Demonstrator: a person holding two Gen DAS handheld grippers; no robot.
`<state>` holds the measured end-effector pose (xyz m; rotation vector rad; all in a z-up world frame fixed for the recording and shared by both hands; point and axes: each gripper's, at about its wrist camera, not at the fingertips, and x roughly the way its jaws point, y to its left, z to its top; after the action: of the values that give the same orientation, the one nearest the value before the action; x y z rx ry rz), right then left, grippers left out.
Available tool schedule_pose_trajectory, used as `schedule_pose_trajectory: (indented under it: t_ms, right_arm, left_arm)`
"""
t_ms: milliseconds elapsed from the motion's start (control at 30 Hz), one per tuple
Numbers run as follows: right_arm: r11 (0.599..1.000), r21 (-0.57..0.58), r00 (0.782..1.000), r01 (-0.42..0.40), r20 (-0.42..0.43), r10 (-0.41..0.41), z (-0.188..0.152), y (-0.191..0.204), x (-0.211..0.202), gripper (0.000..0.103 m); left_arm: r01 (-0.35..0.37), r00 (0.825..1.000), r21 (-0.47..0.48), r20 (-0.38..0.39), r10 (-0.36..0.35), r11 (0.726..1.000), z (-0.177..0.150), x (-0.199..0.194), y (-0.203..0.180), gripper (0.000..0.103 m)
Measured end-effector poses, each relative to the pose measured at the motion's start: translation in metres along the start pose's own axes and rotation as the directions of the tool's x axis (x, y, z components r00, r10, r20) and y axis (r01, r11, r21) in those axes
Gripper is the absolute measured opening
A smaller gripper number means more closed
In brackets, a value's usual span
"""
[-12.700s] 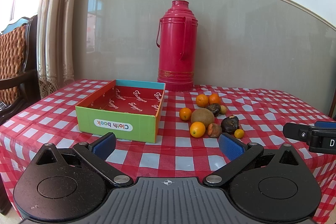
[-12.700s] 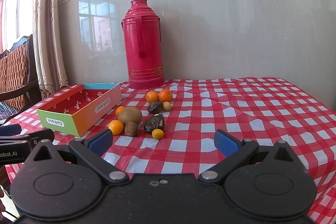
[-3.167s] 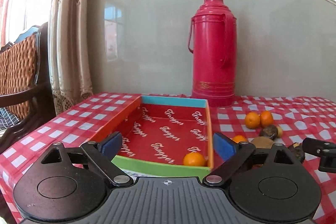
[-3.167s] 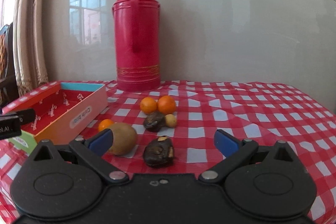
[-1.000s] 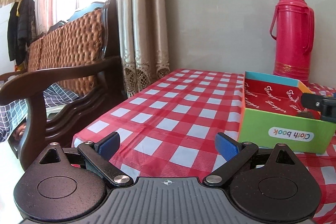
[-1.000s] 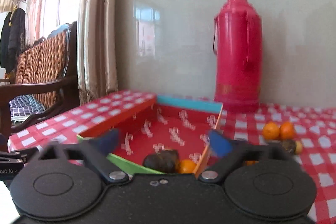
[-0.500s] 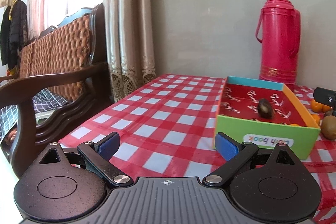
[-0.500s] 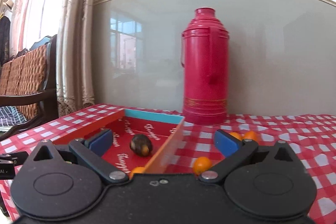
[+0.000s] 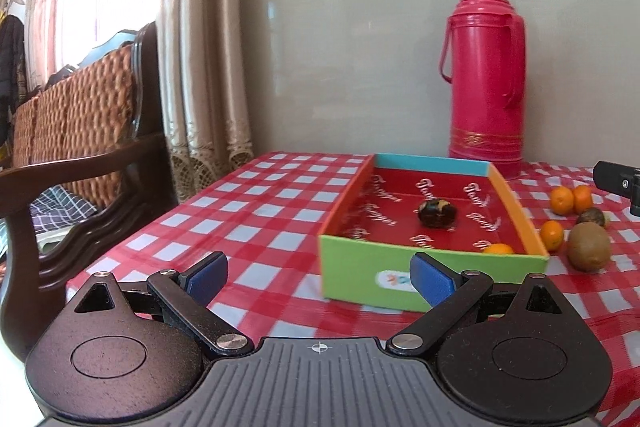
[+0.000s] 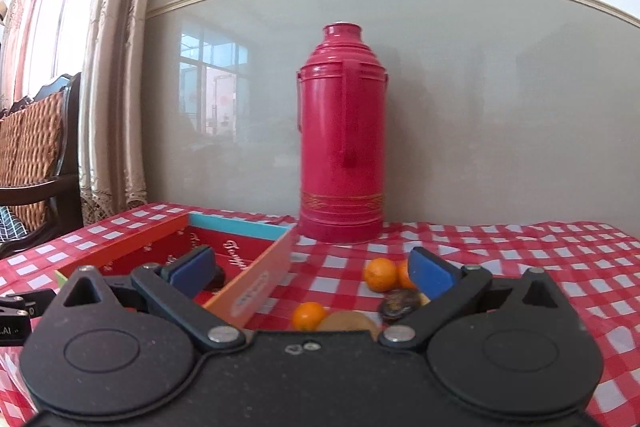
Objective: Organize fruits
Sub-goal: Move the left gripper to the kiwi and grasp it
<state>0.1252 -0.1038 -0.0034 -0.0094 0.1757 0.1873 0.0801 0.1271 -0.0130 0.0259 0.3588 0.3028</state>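
Nearest the cameras, the left gripper point(image 9: 320, 277) and the right gripper point(image 10: 312, 265) both stand spread wide with nothing pinched, the right one's jaws having just finished opening. Past them on the red checked tablecloth point(image 9: 248, 223) sits the open box point(image 9: 432, 269), holding a dark fruit point(image 9: 437, 213) mid-floor and a small orange point(image 9: 497, 249) in its near right corner; just beside its right wall lie a kiwi point(image 9: 589, 251), three oranges point(image 9: 562, 200) and another dark fruit point(image 10: 400, 301). Farthest back, a red thermos point(image 10: 342, 139) stands upright against the wall
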Motion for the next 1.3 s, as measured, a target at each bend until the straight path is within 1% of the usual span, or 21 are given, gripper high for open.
schedule_pose_trajectory:
  t_ms: [200, 367, 533, 633, 733, 800, 933, 1067, 1133, 1233, 1267, 1300]
  right_arm:
    - [0.999, 0.000, 0.999, 0.041, 0.001, -0.041, -0.001, -0.024, -0.008, 0.097]
    - [0.997, 0.013, 0.997, 0.082, -0.004, -0.082, -0.001, -0.047, -0.014, 0.097]
    - [0.992, 0.023, 0.992, 0.123, -0.016, -0.122, -0.004, -0.070, -0.020, 0.097]
    - [0.989, 0.024, 0.989, 0.146, -0.017, -0.146, -0.005, -0.084, -0.024, 0.097]
    - [0.984, 0.024, 0.984, 0.177, -0.031, -0.176, -0.007, -0.099, -0.026, 0.097]
    - [0.979, 0.032, 0.979, 0.199, -0.040, -0.198, -0.009, -0.110, -0.027, 0.097]
    - [0.967, 0.035, 0.966, 0.251, -0.069, -0.248, -0.013, -0.130, -0.028, 0.097]
    - [0.947, 0.043, 0.941, 0.318, -0.134, -0.310, -0.019, -0.152, -0.020, 0.097]
    - [0.938, 0.077, 0.932, 0.338, -0.169, -0.322, -0.021, -0.165, -0.016, 0.097]
    - [0.929, 0.122, 0.927, 0.349, -0.192, -0.323, -0.024, -0.179, -0.014, 0.097]
    - [0.928, 0.130, 0.927, 0.350, -0.194, -0.322, -0.025, -0.182, -0.013, 0.097]
    - [0.927, 0.135, 0.926, 0.351, -0.195, -0.322, -0.025, -0.183, -0.013, 0.097]
  left_arm:
    - [0.038, 0.999, 0.003, 0.022, -0.038, 0.999, 0.004, -0.004, -0.022, 0.097]
    - [0.102, 0.994, -0.009, 0.038, -0.102, 0.995, 0.007, -0.007, -0.042, 0.097]
    - [0.184, 0.980, -0.002, 0.076, -0.184, 0.983, 0.011, -0.013, -0.076, 0.097]
    - [0.247, 0.965, 0.017, 0.085, -0.248, 0.969, 0.013, -0.015, -0.100, 0.097]
    - [0.295, 0.952, 0.058, 0.063, -0.298, 0.954, 0.012, -0.013, -0.127, 0.097]
    - [0.311, 0.948, 0.080, 0.046, -0.315, 0.947, 0.012, -0.011, -0.143, 0.097]
    - [0.335, 0.941, 0.094, 0.005, -0.337, 0.937, 0.011, -0.001, -0.169, 0.097]
    - [0.359, 0.933, 0.095, -0.031, -0.358, 0.928, 0.010, 0.011, -0.188, 0.097]
    - [0.366, 0.930, 0.095, -0.053, -0.363, 0.926, 0.008, 0.016, -0.196, 0.097]
    - [0.364, 0.931, 0.099, -0.083, -0.357, 0.926, 0.007, 0.025, -0.207, 0.096]
    - [0.358, 0.933, 0.099, -0.092, -0.349, 0.929, 0.007, 0.028, -0.211, 0.094]
    - [0.356, 0.932, 0.092, -0.108, -0.346, 0.930, 0.007, 0.032, -0.213, 0.083]
